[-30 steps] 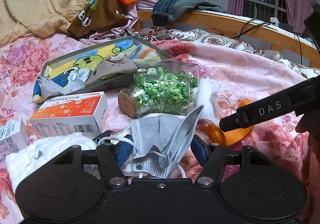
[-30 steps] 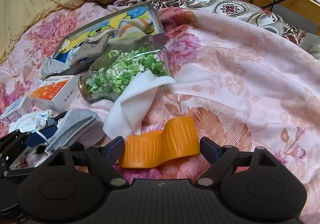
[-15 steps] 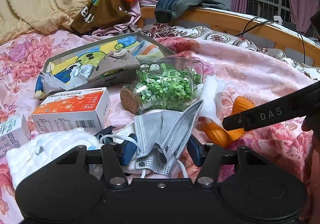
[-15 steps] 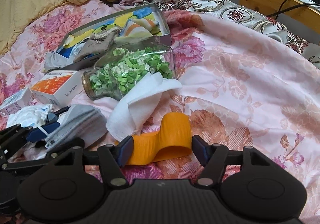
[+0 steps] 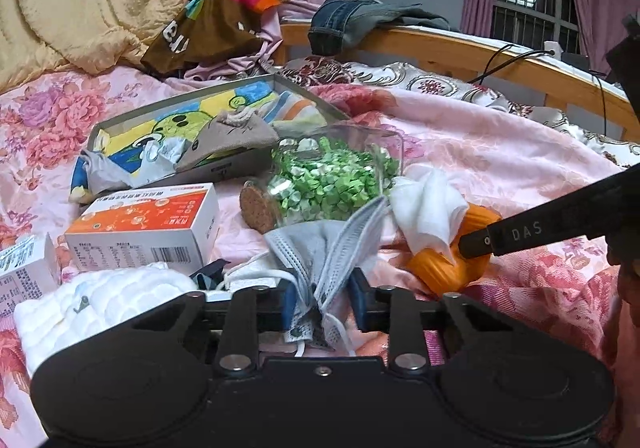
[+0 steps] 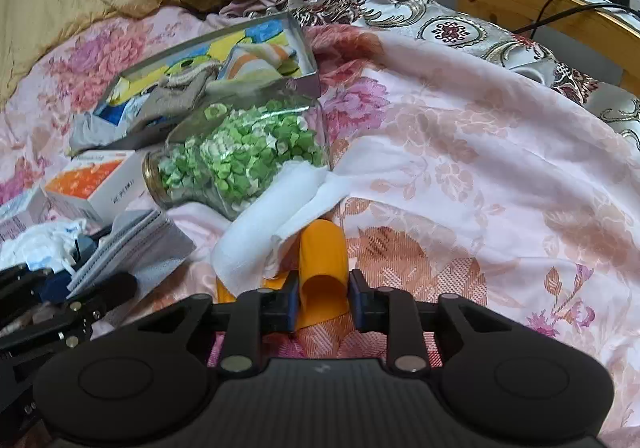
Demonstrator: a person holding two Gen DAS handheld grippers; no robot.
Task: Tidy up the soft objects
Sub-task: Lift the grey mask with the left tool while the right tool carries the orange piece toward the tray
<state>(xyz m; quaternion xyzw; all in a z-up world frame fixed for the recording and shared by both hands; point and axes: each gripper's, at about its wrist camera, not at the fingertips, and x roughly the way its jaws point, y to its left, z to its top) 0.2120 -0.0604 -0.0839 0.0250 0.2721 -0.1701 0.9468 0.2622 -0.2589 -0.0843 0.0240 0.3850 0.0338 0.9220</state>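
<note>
While the left claw (image 5: 322,306) pinches a crumpled grey pleated face mask (image 5: 324,248) between its blue pads, the mask stands bunched upward on the pink floral bedspread (image 5: 500,156), its white ear loops trailing beneath. The right claw (image 6: 322,306) is pressed onto a soft orange ribbed rubber piece (image 6: 322,264), squeezing it into a fold. A white folded cloth (image 6: 272,224) lies draped over the far part of that orange piece and touches a clear glass jar of green paper stars (image 6: 240,156), which lies on its side with its cork stopper (image 5: 258,210) toward the left claw. Just beside the left claw rests a white quilted cloth (image 5: 92,300). Behind it stand an orange-and-white cardboard box (image 5: 148,226) and a smaller white box (image 5: 24,268). Farther back sits a shallow grey tray (image 5: 224,170) holding cartoon-printed fabric and a beige pouch (image 5: 228,134). A wooden bed rail (image 5: 460,48) borders the far edge.
</note>
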